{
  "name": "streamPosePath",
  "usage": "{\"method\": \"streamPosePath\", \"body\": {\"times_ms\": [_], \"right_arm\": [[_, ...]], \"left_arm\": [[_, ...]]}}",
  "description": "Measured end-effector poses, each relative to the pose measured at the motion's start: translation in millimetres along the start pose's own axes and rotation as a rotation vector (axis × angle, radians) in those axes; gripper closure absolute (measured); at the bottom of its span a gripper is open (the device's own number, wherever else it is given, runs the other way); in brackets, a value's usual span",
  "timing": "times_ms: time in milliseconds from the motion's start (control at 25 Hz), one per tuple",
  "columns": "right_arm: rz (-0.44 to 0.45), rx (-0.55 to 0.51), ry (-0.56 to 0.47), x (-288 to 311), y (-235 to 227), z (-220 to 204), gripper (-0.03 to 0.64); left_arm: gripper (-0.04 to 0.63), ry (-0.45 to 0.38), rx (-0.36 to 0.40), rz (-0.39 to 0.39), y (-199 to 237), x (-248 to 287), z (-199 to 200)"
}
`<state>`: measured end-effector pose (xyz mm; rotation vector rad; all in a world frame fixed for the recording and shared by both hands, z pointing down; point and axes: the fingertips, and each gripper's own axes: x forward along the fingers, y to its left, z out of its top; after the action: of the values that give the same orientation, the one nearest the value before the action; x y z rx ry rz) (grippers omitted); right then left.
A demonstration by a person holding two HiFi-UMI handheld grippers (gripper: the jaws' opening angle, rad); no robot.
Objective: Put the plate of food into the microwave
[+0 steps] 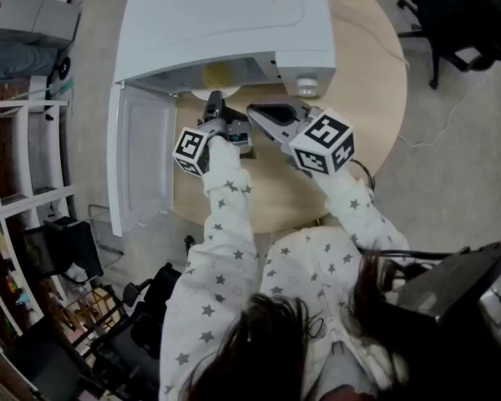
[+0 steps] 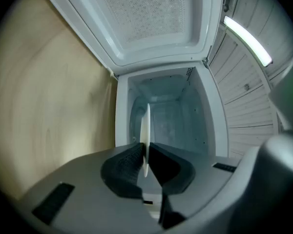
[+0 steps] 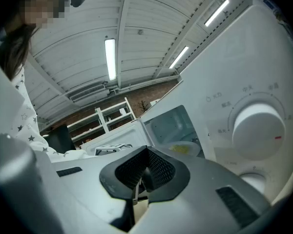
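Your round table [image 1: 371, 98] carries the white microwave [image 1: 225, 23], its door [image 1: 138, 157] swung open on your left. The plate of food [image 1: 220, 75] is in the oven's opening, its rim pinched by your left gripper [image 2: 145, 152]. Your right gripper [image 3: 145, 172] is clenched on nothing, just beside it.

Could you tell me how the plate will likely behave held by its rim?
Probably stiff: the plate shows a straight thin edge in the left gripper. Pinched only at its rim, it may tip, and the food could slide.
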<state>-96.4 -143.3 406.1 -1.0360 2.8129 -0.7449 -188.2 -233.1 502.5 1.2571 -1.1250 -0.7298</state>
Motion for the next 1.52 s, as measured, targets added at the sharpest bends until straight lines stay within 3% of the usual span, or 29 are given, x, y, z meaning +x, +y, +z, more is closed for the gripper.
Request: {"method": "streamPosePath", "body": {"times_ms": [400,560,720,880,1040,1160,1240,1320,1360,1440,1520], "right_arm": [[-0.018,-0.049,0.002,11,-14,12,0.611],[-0.019,-0.036,0.002,15,-17,10,0.611],[-0.010,-0.024,-0.004,16,-18,11,0.611],[-0.008,-0.017,-0.011,16,-21,13,0.611],[-0.010,-0.007,-0.018,13,-25,15,0.611],[0.000,-0.006,-0.014,12,-22,15,0.611],[0.013,-0.005,-0.014,12,-20,16,0.611],[0.030,0.001,-0.018,13,-18,18,0.611],[0.036,0.002,-0.020,13,-18,18,0.611],[0.043,0.000,-0.020,12,-18,18,0.611],[0.046,-0.002,-0.020,12,-17,19,0.611]], "left_arm": [[0.575,0.043,0.009,0.024,-5,32,2],[0.575,0.066,-0.028,0.038,0,39,2],[0.575,0.062,-0.018,0.090,5,43,3],[0.575,0.065,-0.018,0.092,1,50,7],[0.569,0.089,0.066,0.051,-12,55,8],[0.504,0.103,0.069,0.011,-20,57,5],[0.378,0.106,0.072,-0.008,-25,59,3],[0.349,0.093,0.107,-0.019,-29,62,5],[0.288,0.086,0.127,-0.022,-32,63,6],[0.269,0.087,0.163,-0.024,-37,67,7],[0.184,0.114,0.192,-0.019,-41,70,5]]}}
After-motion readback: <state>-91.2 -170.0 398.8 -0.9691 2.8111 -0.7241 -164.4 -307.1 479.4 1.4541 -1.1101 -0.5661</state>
